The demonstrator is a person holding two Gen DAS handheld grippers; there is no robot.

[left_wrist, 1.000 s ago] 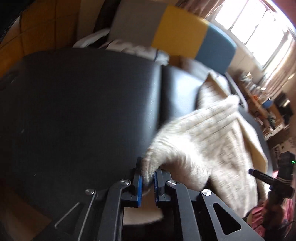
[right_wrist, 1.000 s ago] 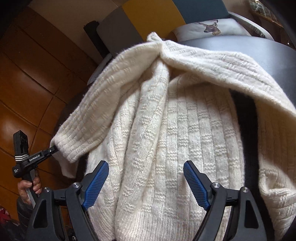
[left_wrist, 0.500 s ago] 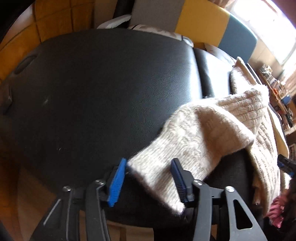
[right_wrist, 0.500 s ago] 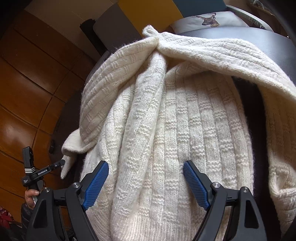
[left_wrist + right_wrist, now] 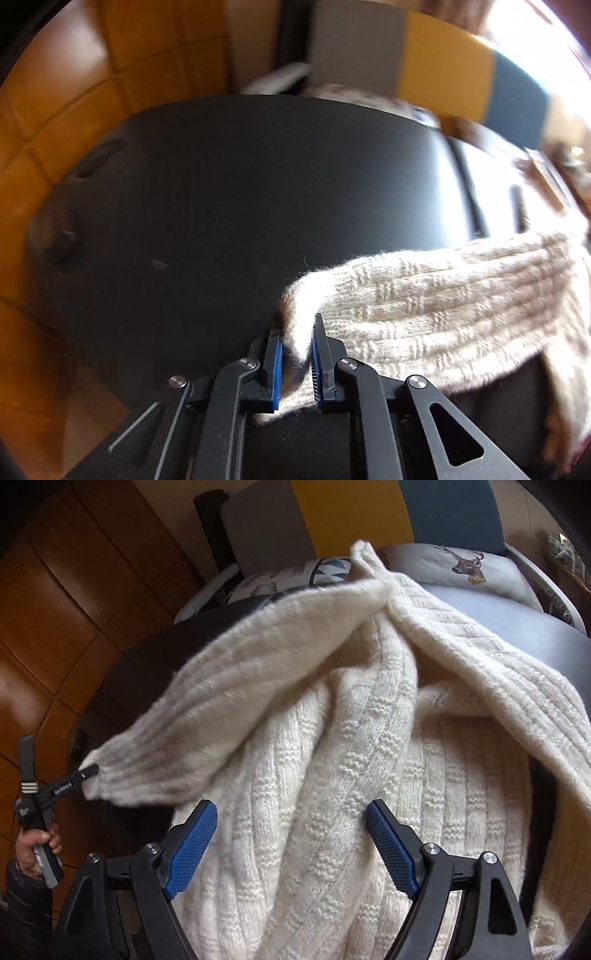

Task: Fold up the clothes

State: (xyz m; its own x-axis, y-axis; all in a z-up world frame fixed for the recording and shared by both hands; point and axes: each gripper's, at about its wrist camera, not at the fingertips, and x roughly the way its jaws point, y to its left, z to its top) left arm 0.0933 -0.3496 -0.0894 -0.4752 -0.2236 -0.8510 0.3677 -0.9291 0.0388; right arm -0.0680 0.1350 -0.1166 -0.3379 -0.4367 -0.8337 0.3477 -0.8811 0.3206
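Two grippers differ: the left gripper [image 5: 297,360] pinches the sweater cuff [image 5: 295,314], which may slip from its shallow bite, while the right gripper [image 5: 291,843] gapes wide, holding nothing, over the cream knit sweater [image 5: 369,775].

Left gripper [image 5: 297,354] clamped again on sleeve cuff [image 5: 299,314] of cream knit sweater [image 5: 369,775], after standing open around it half second ago. Cuff lifted off black padded table [image 5: 203,206], sleeve now stretched taut out over table's left edge. Sweater body shifted slightly between spread blue pads [image 5: 192,845] of right gripper [image 5: 291,845].
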